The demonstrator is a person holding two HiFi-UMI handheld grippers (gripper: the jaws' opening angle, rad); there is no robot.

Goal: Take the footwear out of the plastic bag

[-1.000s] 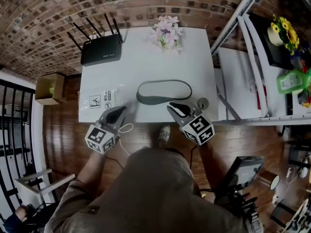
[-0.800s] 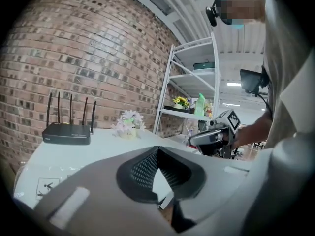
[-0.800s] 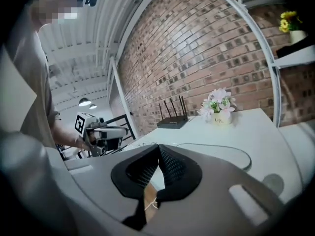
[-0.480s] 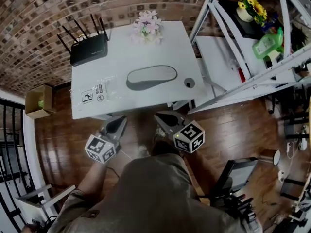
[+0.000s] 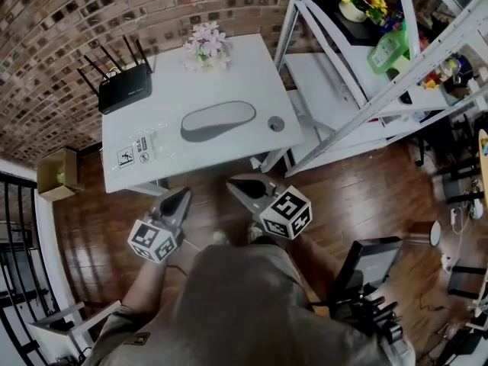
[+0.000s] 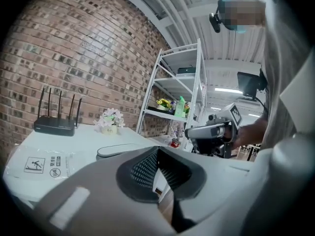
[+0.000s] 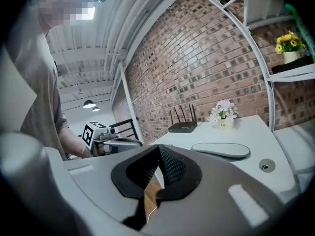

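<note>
While standing back from the white table (image 5: 252,67), holding the left gripper (image 5: 183,195) and the right gripper (image 5: 235,183) side by side over the wooden floor (image 5: 351,197), just off the table's near edge; pressing both pairs of jaws together, pinching nothing; finding the grey footwear (image 5: 217,120) lying flat on the tabletop, outside the bag, toward twelve o'clock from both tongs and well apart from them; noting the clear plastic bag (image 5: 149,147) lying flat just beside the footwear, at its eight o'clock; angling the left gripper toward one o'clock and the right toward ten o'clock, tips converging, both dipping slightly below level; reaching the left forearm (image 5: 145,288) forward from the torso.
</note>
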